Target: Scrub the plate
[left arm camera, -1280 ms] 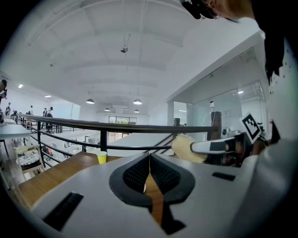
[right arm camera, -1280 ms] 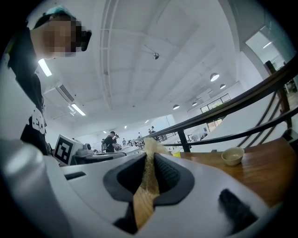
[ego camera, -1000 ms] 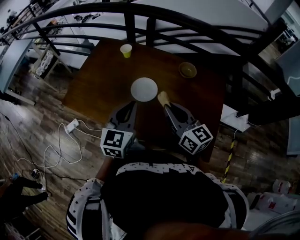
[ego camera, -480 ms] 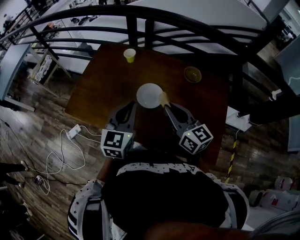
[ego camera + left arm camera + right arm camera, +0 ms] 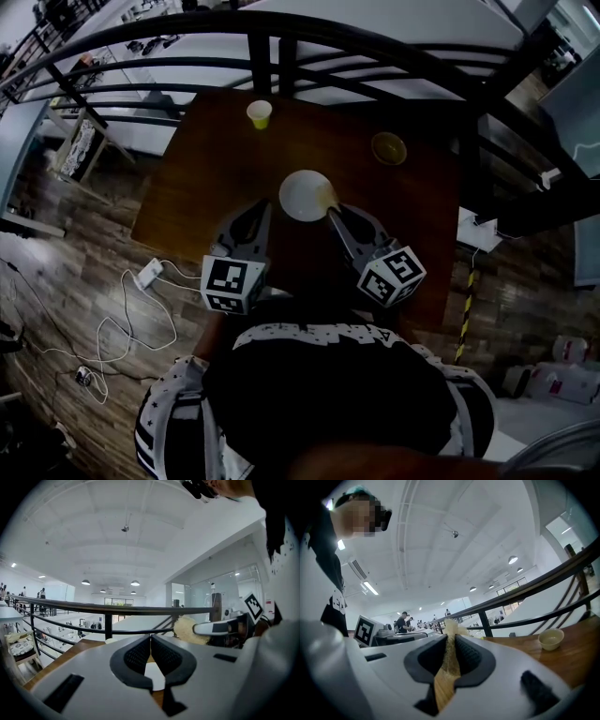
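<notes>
Left tongs: pads pressed together, nothing visibly pinched. Their tips sit at the left rim of the white plate, which lies flat on the brown desk; I cannot tell whether they touch it.

Right tongs: clamped on a tan fibrous scrub pad. The pad's tuft sticks out past the tips, over the plate's right edge. The plate thus lies just ahead of and between the two tongs.

Visibility: in the left gripper view the plate is only a white sliver seen through the gap behind the pads. In the head view the person's dark torso covers the near desk edge. Far side of the desk: yellow cup and a small bowl, both well apart from the plate.

Markings: each marker cube carries black-and-white square patterns; no readable lettering.
</notes>
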The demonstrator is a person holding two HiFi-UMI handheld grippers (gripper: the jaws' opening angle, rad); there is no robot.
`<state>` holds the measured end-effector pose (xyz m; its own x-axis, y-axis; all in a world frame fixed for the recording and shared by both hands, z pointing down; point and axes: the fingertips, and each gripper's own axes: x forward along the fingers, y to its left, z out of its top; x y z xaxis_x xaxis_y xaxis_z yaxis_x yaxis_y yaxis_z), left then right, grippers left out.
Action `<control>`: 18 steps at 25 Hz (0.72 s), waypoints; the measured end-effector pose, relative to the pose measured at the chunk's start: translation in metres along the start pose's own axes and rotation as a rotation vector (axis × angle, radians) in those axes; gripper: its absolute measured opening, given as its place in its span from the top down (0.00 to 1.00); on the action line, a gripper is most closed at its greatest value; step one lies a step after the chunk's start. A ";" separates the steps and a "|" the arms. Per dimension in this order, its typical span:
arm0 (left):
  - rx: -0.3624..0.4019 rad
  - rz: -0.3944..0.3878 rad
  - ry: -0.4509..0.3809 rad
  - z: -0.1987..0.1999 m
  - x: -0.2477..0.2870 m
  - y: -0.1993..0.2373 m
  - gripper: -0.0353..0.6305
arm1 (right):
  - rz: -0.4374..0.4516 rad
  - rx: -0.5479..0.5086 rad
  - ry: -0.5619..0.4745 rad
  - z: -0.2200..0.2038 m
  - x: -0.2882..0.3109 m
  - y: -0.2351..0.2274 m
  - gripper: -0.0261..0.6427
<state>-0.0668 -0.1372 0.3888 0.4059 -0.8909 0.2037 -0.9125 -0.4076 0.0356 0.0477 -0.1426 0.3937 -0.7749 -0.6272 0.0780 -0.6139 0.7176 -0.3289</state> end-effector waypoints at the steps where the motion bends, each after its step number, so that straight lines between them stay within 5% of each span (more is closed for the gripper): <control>1: 0.000 -0.008 -0.002 0.000 0.002 0.002 0.93 | -0.008 0.000 0.001 -0.001 0.002 -0.001 0.89; 18: 0.015 -0.057 -0.003 -0.005 0.019 0.039 0.93 | -0.082 -0.014 0.002 -0.005 0.033 -0.009 0.89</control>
<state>-0.0953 -0.1692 0.3987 0.4577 -0.8666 0.1987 -0.8868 -0.4610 0.0323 0.0268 -0.1680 0.4036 -0.7220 -0.6837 0.1063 -0.6776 0.6677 -0.3083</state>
